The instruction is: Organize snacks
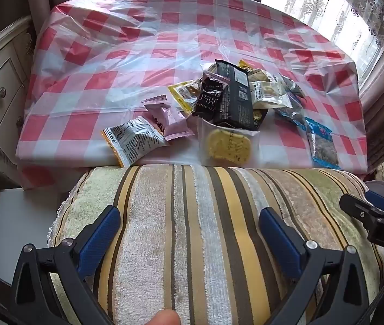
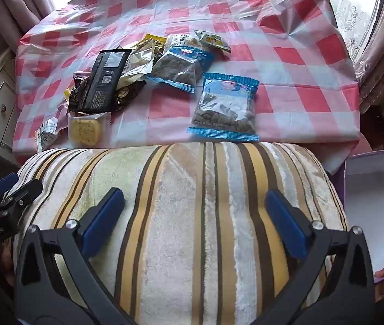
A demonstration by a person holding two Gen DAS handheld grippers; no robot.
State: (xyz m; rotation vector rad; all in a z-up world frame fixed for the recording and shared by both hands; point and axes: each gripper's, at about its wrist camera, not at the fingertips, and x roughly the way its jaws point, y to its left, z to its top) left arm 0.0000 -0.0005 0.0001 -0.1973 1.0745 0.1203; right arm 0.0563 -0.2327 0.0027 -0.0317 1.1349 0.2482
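Left gripper (image 1: 189, 224): jaws wide, empty, over striped cushion (image 1: 205, 230).
Right gripper (image 2: 194, 211): jaws wide, empty.
Snack packets (image 1: 227, 100): heaped on checked worktop (image 1: 137, 54), beyond both grippers, past the cushion.

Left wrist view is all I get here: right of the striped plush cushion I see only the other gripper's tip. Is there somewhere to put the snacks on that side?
Observer: Yes. An open purple cardboard box with a white inside sits just right of the striped plush cushion, below the table edge.
Operator: Anything in it?
Observer: The part that shows is bare; its far right is cut off.
Operator: Is the right gripper holding anything?
Observer: No. The right gripper is open, with only cushion beneath it.
Operator: How many blue-edged clear packets of dark pieces?
Observer: Two: the near blue-edged packet lies alone by the table edge, the far blue-edged packet rests against the heap.
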